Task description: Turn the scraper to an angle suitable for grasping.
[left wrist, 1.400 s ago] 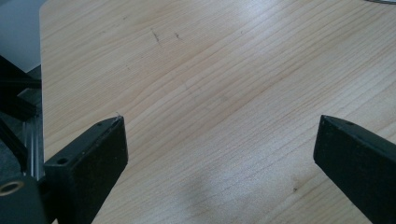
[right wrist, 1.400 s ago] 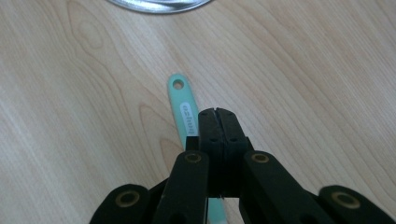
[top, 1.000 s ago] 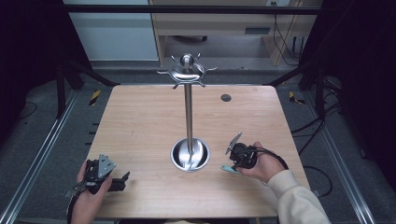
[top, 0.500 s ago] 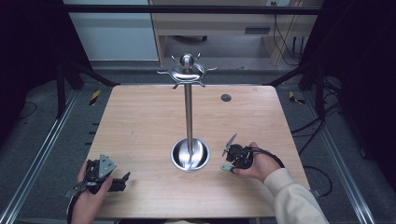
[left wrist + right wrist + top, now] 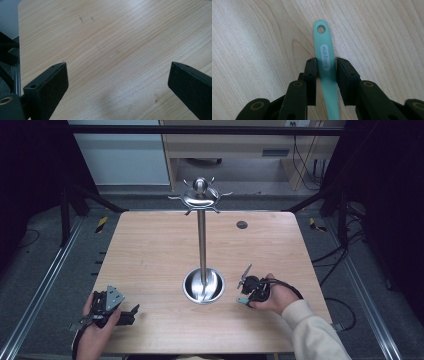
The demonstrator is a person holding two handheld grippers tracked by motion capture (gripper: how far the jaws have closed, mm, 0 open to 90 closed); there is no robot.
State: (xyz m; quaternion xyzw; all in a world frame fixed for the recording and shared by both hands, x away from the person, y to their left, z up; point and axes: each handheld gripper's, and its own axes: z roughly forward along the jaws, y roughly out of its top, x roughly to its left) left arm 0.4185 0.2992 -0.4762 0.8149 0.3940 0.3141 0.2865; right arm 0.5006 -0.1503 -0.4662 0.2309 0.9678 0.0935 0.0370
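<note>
Your left gripper (image 5: 134,310) sits low at the near-left corner of the table (image 5: 150,250), jaws spread wide over bare wood. Centre stage, the steel stand (image 5: 202,245) rises from its round base. On the right, your right gripper (image 5: 326,65) pinches a teal handle (image 5: 325,53), hole-end pointing forward.

light wooden table (image 5: 150,250), steel stand's round base (image 5: 203,286) near front centre, small dark disc (image 5: 242,224) far right
</note>
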